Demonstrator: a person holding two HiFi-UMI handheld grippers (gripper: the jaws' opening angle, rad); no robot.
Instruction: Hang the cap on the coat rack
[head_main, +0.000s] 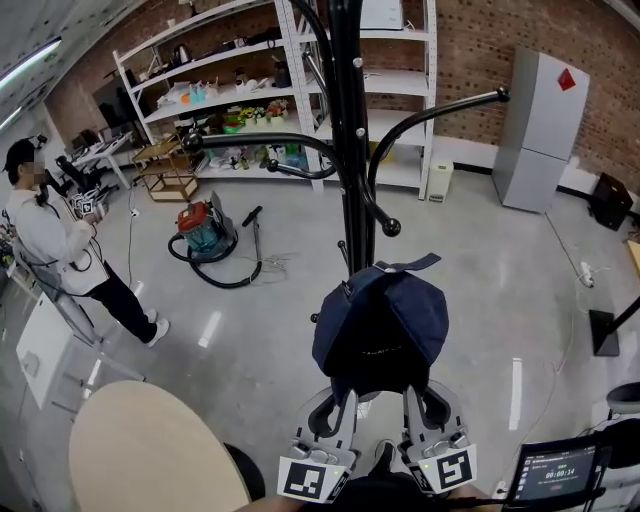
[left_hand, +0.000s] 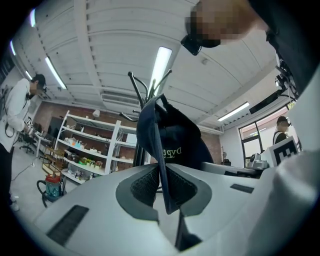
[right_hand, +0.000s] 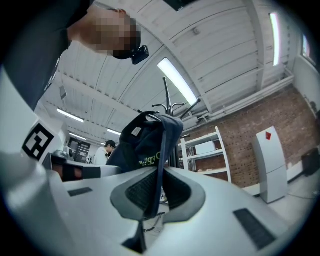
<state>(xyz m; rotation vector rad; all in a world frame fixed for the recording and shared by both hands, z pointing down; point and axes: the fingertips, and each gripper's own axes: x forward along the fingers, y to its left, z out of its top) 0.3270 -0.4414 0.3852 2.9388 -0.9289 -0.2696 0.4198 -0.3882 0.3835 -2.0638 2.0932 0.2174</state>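
A dark navy cap (head_main: 382, 322) hangs between my two grippers, held up in front of the black coat rack (head_main: 347, 130). My left gripper (head_main: 345, 398) is shut on the cap's edge (left_hand: 160, 165), the fabric pinched between its dark pads. On the other side my right gripper (head_main: 418, 395) is shut on the cap's edge (right_hand: 159, 165) too. In both gripper views the rack's curved hooks (left_hand: 145, 90) rise behind the cap. The cap's adjusting strap (head_main: 410, 265) sticks out close to a knobbed hook (head_main: 391, 228) of the rack. The cap hides the lower pole.
A person (head_main: 60, 245) in white stands at the far left. A red and teal vacuum cleaner (head_main: 207, 232) with its hose lies on the floor. White shelving (head_main: 250, 95) lines the brick back wall, and a grey cabinet (head_main: 540, 130) stands at the right. A round beige table (head_main: 150, 450) is at the lower left.
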